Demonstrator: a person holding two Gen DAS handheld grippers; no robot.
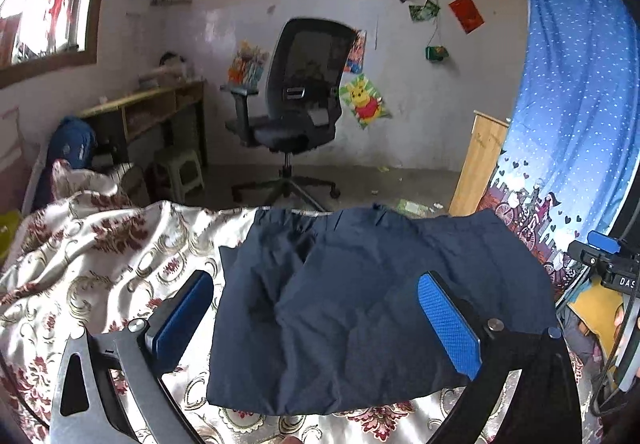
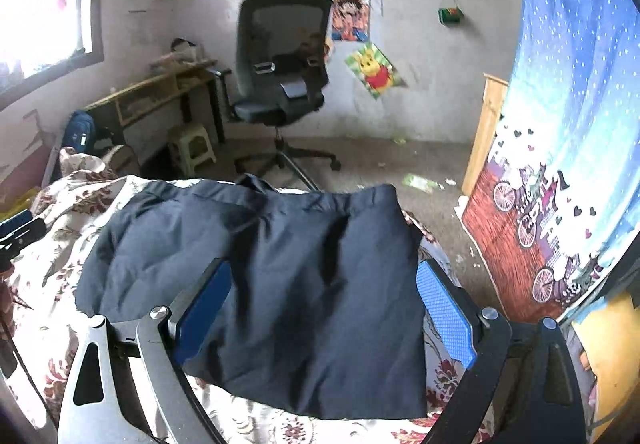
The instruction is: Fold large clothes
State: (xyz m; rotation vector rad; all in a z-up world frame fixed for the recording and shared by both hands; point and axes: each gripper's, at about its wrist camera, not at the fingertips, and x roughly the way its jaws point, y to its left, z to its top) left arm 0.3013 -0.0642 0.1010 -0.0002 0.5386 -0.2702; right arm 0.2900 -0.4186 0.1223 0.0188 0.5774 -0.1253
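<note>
Two hand-held grippers, left (image 1: 316,324) and right (image 2: 324,314), hover with jaws spread wide, holding nothing. The navy garment (image 1: 360,300) lies on the bed (image 1: 92,256), already folded to a compact block, its far edge at the bed's edge. Recommended: take both near corners evenly and carry them straight over, keeping the edges aligned. The rumpled bedspread beneath may drag. Chair (image 1: 296,100), stool (image 1: 182,172) and curtain (image 1: 580,116) stand clear.
</note>
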